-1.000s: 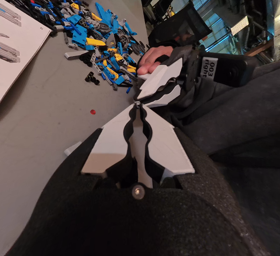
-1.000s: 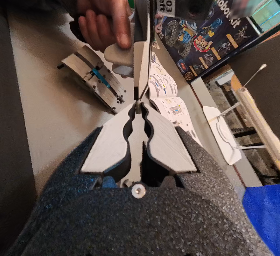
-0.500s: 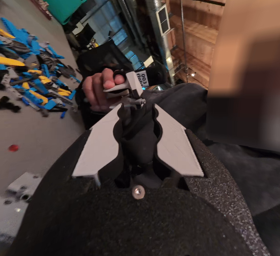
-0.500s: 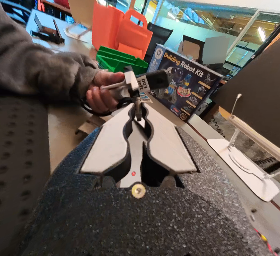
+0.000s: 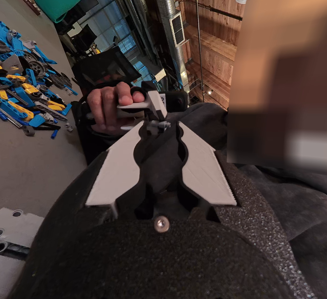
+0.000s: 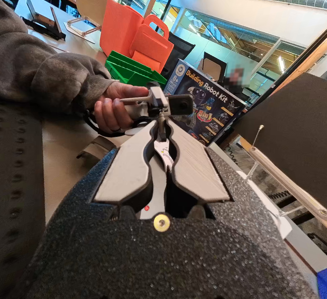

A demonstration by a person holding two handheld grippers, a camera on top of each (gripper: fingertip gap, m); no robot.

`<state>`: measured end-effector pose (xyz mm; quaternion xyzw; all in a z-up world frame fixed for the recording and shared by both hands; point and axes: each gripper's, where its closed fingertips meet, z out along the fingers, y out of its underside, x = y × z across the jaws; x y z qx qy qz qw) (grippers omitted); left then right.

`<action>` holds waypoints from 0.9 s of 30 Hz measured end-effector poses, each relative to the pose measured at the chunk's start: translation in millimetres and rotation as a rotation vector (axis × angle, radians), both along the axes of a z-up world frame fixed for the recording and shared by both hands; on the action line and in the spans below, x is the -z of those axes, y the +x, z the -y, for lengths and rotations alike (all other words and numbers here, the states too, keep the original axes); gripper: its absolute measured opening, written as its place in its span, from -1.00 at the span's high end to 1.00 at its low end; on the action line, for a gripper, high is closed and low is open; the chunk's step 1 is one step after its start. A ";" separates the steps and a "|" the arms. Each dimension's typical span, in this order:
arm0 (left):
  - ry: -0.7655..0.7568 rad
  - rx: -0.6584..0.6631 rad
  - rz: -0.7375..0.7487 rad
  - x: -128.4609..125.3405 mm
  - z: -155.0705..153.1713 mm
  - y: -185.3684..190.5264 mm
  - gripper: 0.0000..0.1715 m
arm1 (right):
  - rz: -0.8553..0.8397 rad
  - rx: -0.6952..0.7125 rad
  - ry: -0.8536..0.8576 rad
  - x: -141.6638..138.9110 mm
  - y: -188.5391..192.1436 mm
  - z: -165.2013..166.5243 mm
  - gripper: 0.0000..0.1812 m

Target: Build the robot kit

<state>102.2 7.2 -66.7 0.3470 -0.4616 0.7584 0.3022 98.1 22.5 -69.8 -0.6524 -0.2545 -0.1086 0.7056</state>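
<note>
My right gripper (image 6: 161,123) is shut on a small grey pin piece (image 6: 161,128), held up above the grey table (image 6: 70,148). In the left wrist view the same pin (image 5: 163,124) sits crosswise between my left gripper's (image 5: 160,123) tips. The left jaws stand wide apart and do not touch it. The right gripper (image 5: 156,118) shows there edge-on, gripped by a hand (image 5: 109,106). The left gripper (image 6: 159,113) faces me in the right wrist view, held by a hand (image 6: 113,111) in a grey sleeve.
A pile of blue, yellow and grey building parts (image 5: 26,95) lies on the table at left, and a grey panel piece (image 5: 14,226) at lower left. A kit box (image 6: 203,106), green bin (image 6: 134,72), orange bag (image 6: 136,39) and curved grey assembly (image 6: 95,147) stand beyond. Less than 4 cm separates the two grippers' tips.
Both grippers have risen from the table and tilted upward. My left gripper went from shut at the pin to wide open. The right gripper stays shut on the pin.
</note>
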 end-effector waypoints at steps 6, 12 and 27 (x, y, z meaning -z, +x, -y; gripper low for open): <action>0.003 0.025 0.020 0.0 4.6 -4.6 0.77 | -0.029 -0.024 0.001 -1.9 -1.5 1.9 0.93; -0.014 0.028 0.002 0.5 4.5 -3.3 0.76 | -0.006 -0.021 -0.001 0.1 -1.4 1.6 0.93; 0.018 0.037 0.019 0.4 9.5 -7.4 0.80 | -0.055 -0.060 -0.025 5.2 -3.1 4.7 0.92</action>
